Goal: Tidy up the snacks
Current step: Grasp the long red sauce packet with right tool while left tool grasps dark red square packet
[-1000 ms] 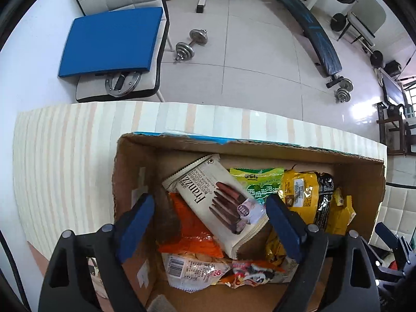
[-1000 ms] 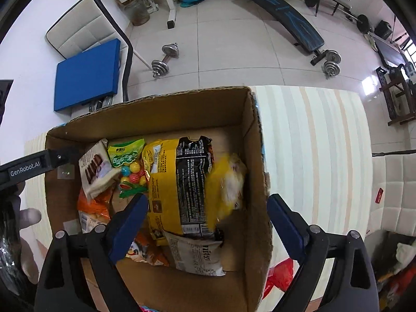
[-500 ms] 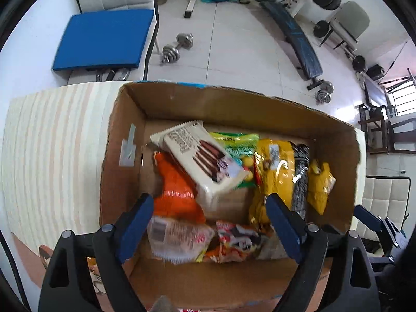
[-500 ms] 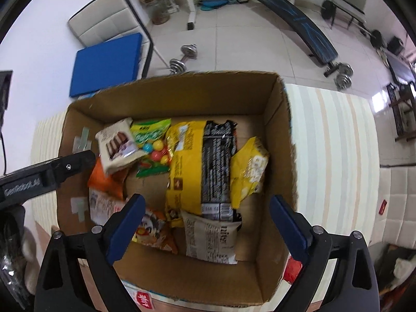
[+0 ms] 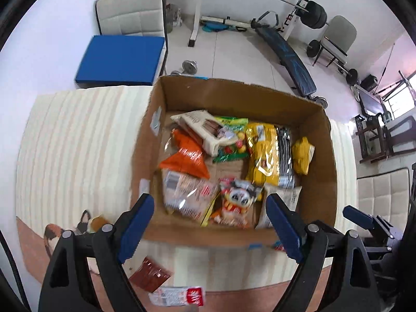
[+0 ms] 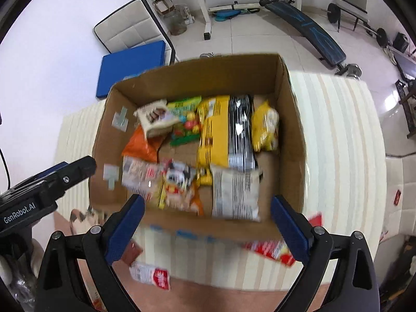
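An open cardboard box (image 5: pixel 234 96) (image 6: pixel 208 78) stands on a striped tablecloth and holds several snacks. Among them are a yellow-and-black bag (image 5: pixel 267 153) (image 6: pixel 223 135), an orange bag (image 5: pixel 187 158), a cream biscuit pack (image 5: pixel 202 127) and a green candy bag (image 5: pixel 231 140). My left gripper (image 5: pixel 210 223) hangs open above the box's near wall, empty. The right gripper (image 6: pixel 208 227) is also open and empty over the same wall. Loose on the cloth in front of the box lie a brown packet (image 5: pixel 150 277), a white-and-red packet (image 5: pixel 179 296) (image 6: pixel 150 277) and a red packet (image 6: pixel 273 252).
The striped cloth (image 5: pixel 78 143) extends left of the box and also right (image 6: pixel 338 143). Behind the table are a chair with a blue cushion (image 5: pixel 122 59), dumbbells and a weight bench (image 5: pixel 286 54) on a tiled floor. The left gripper's body (image 6: pixel 52 182) sits beside the box's left wall.
Both grippers have drawn back and up from inside the box. The whole box and the loose packets in front of it have come into view. The right jaws look slightly wider.
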The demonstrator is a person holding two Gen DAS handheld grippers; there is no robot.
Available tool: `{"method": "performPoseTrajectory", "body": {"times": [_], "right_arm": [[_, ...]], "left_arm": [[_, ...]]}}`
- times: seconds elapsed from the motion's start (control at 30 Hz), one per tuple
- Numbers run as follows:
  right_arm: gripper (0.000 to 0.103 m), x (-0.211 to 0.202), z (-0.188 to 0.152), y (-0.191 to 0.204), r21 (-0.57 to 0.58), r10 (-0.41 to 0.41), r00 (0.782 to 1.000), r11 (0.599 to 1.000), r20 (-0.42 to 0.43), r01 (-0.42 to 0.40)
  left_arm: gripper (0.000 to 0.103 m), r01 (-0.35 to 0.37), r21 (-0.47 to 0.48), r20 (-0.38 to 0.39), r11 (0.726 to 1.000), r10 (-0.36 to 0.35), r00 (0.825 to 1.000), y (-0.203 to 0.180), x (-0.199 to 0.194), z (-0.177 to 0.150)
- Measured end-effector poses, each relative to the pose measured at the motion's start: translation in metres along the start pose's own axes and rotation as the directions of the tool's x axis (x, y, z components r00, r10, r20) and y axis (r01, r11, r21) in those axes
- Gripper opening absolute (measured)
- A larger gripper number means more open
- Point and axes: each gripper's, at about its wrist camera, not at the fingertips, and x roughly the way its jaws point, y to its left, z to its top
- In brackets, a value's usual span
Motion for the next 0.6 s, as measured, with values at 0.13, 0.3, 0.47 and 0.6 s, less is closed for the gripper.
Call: {"method": "performPoseTrajectory", "body": {"times": [0.13, 0.3, 0.47, 0.6], "right_arm": [[0.099, 0.003, -0.037, -0.007, -0.026, -0.033, 0.998, 0.999, -0.061, 0.031], [0.099, 0.032, -0.079, -0.027, -0.141, -0.14, 0.976, 0.983, -0.167, 0.117], [0.099, 0.071, -0.097, -0.045, -0.327, -0.228, 0.945, 0.934, -0.236, 0.143], [0.098, 0.103, -0.105, -0.055, -0.482, -0.312, 0.917, 0.861, -0.247, 0.164]], "left_arm": [[0.088, -0.009, 0.024, -0.02, 1.0, 0.01, 1.0, 0.002, 0.001, -0.036], [0.088, -0.005, 0.042, -0.024, 0.999, 0.006, 1.0, -0.018, 0.02, -0.084], [0.088, -0.006, 0.018, -0.091, 1.0, 0.008, 0.996, -0.048, 0.057, -0.118], [0.088, -0.031, 0.005, -0.141, 1.0, 0.031, 0.99, -0.065, 0.088, -0.14]]}}
